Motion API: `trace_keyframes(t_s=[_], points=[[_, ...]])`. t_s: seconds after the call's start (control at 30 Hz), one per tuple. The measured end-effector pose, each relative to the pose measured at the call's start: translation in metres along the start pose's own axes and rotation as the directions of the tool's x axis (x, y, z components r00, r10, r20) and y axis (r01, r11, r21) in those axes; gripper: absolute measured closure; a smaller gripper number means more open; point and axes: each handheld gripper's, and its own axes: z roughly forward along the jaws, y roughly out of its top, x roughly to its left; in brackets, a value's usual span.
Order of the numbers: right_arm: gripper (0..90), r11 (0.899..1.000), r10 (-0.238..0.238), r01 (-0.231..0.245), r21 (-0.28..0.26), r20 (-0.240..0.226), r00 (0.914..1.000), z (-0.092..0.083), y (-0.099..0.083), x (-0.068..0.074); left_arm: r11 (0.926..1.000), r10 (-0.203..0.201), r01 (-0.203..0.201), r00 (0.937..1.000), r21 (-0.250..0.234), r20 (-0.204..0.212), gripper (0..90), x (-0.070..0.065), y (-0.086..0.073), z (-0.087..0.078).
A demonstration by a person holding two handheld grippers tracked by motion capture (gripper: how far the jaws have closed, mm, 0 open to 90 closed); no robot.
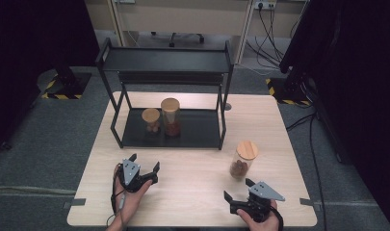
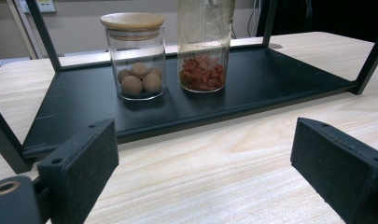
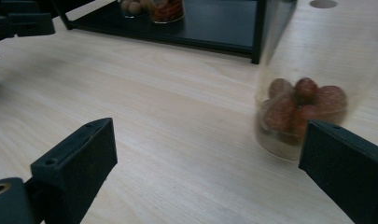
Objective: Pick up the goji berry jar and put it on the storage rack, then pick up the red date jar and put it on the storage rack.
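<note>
Taking the black shelf rack (image 1: 171,103) at the back of the wooden surface (image 1: 192,180) as the landmark: nearest the person, well in front of the rack's right end, the right gripper (image 1: 238,189) sits low over the surface with its jaws spread wide and nothing between them. Just beyond it, in front of and to the right of the rack's right front leg, stands a glass jar with a wooden lid (image 1: 242,160), holding reddish-brown round pieces; in the right gripper view this jar (image 3: 301,107) stands just beyond the right-hand jaw, not between the pads. In front of the rack's left half, the left gripper (image 1: 145,163) rests in the person's hand, jaws likewise spread and empty. On the rack's lower shelf (image 2: 270,77) stand two more jars side by side: a short jar of pale balls (image 2: 136,58) and a taller jar of red bits (image 2: 205,46).
</note>
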Motion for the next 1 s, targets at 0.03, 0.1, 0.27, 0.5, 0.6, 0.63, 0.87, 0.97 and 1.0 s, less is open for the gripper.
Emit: trace_keyframes(t_s=[0.03,0.1,0.27,0.5,0.6,0.63,0.87,0.97,1.0], points=[[4.3,1.000,0.005,-0.005,-0.004,0.008,1.0000,-0.002,0.000,-0.002,1.0000,-0.001,0.001,1.0000,0.000,0.000,7.3,0.000,0.000,0.000],[4.3,1.000,0.009,-0.009,-0.011,0.019,0.9998,-0.004,0.000,-0.005,1.0000,-0.002,0.002,1.0000,0.001,0.001,7.3,0.000,0.000,0.000],[4.2,0.999,0.044,-0.041,-0.035,0.070,0.9966,-0.014,0.001,-0.020,1.0000,-0.002,0.002,1.0000,-0.001,0.001,7.3,0.000,0.000,0.000],[3.6,0.997,0.057,-0.050,-0.065,0.103,0.9931,-0.020,0.011,-0.032,1.0000,-0.004,0.004,1.0000,-0.001,0.002,7.3,0.000,0.000,0.000],[3.0,0.996,0.056,-0.048,-0.079,0.109,0.9924,-0.020,0.015,-0.035,1.0000,-0.006,0.006,1.0000,0.000,0.003,7.2,0.001,0.000,0.000],[3.0,0.995,0.055,-0.046,-0.084,0.110,0.9924,-0.020,0.017,-0.035,1.0000,-0.007,0.007,1.0000,0.001,0.004,7.2,0.001,0.000,0.000],[2.9,0.994,0.036,-0.023,-0.110,0.119,0.9922,-0.016,0.028,-0.038,0.9999,-0.010,0.010,0.9999,-0.001,0.003,7.3,0.001,0.000,0.000],[2.9,0.992,0.032,-0.017,-0.122,0.123,0.9919,-0.013,0.035,-0.039,0.9999,-0.012,0.012,0.9999,-0.003,0.003,7.2,0.001,0.000,0.000],[2.9,0.992,0.030,-0.015,-0.124,0.124,0.9919,-0.013,0.037,-0.039,0.9999,-0.013,0.013,0.9999,-0.004,0.003,7.3,0.001,0.000,0.000]])
